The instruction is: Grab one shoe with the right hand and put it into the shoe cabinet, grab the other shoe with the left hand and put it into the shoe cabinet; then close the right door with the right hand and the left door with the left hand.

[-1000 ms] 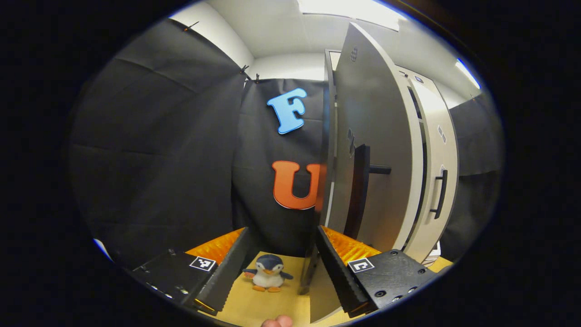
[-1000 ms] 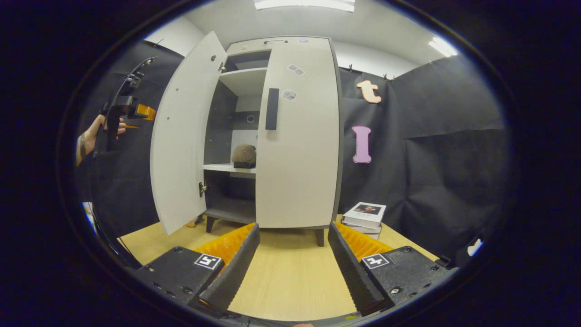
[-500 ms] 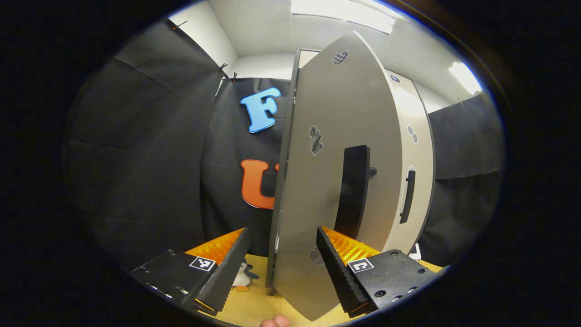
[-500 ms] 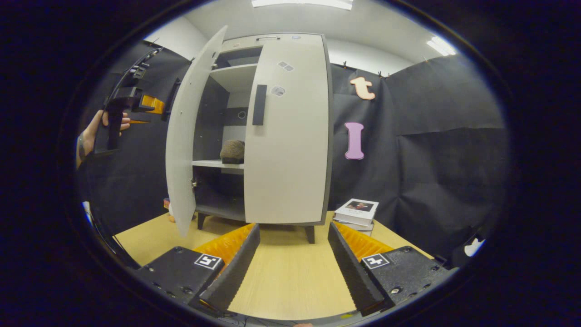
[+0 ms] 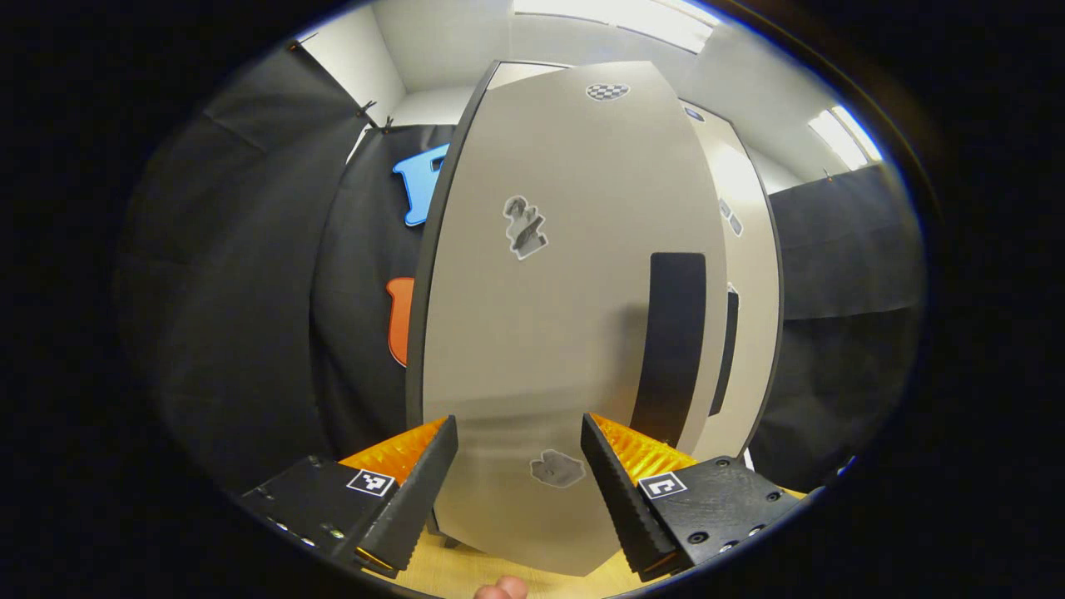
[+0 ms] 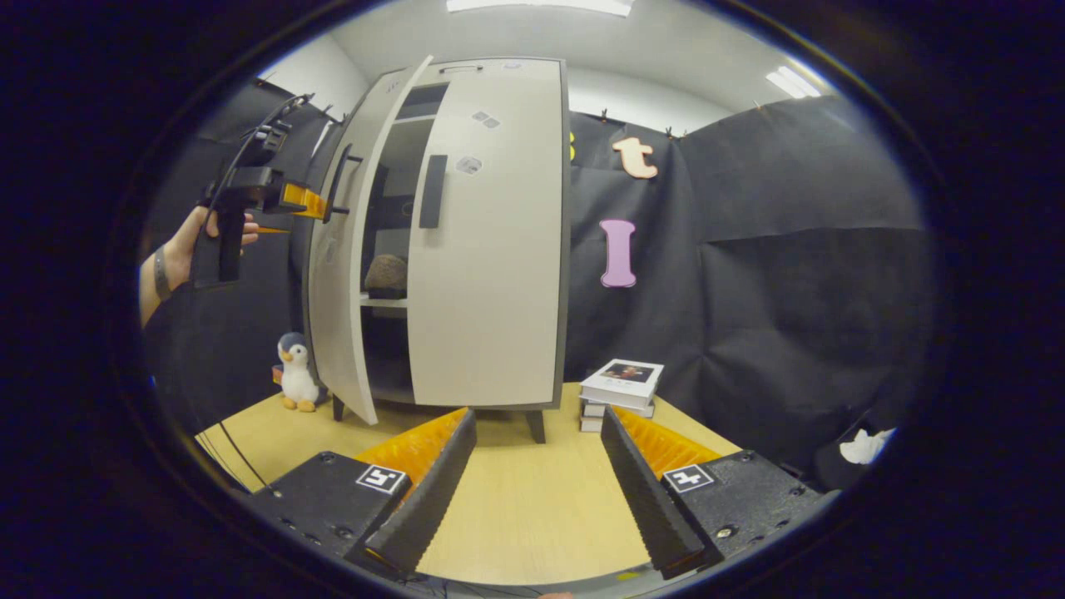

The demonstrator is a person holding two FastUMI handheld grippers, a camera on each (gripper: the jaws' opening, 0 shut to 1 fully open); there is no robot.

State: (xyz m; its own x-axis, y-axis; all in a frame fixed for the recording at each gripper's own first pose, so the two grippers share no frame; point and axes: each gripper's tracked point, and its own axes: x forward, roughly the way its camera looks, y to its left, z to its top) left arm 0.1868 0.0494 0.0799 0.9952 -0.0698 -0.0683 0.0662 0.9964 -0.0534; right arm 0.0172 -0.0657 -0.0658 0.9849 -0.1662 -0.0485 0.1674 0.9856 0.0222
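Shoe cabinet (image 6: 491, 274) on desk (image 6: 532, 499): right door shut, left door (image 5: 566, 333) ajar, shoe (image 6: 385, 274) on shelf. Left tongs (image 5: 519, 491) wide, against left door; right tongs (image 6: 537, 491) wide, low over desk.

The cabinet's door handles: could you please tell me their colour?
Black, on the pale grey doors; the long bar handle shows best in the left gripper view.

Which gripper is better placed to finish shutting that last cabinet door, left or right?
Left. The left gripper is right at the half-open left door, beside its handle. The right gripper hangs open over the floor, well back from the cabinet.
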